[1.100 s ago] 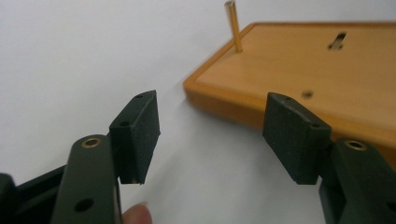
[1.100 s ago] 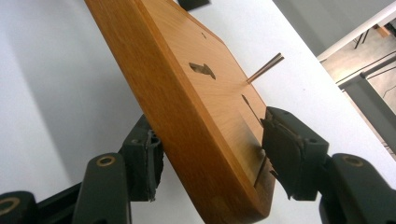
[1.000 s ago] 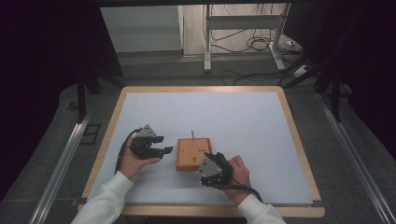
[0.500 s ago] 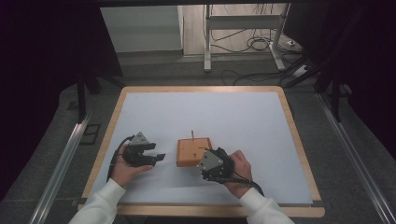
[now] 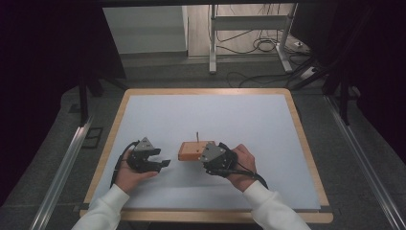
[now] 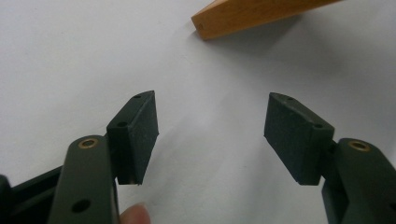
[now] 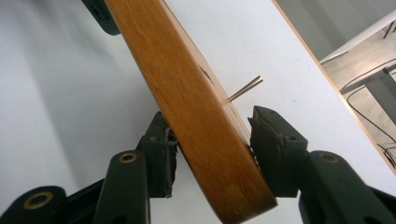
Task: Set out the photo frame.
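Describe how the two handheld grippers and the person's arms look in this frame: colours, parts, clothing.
Both the left gripper and right gripper are black, each topped by a grey triangular plate, with black cables trailing. The pads are dark and rectangular; brass-coloured rivets mark the links. White sleeves cover both forearms.

The table (image 5: 143, 115) had a white top with a light wood edge all around it. On the white top sat a block (image 5: 191, 151) that was orange-brown, like honey. A thin tan stick (image 7: 245, 88) stood up from the block. Just left of the block was the left gripper (image 5: 162, 164), which was black with a grey plate. At the block's right end was the right gripper (image 5: 203, 162), black and grey too. Both sleeves (image 5: 107, 211) were white. The floor (image 5: 57, 143) around the table was grey.
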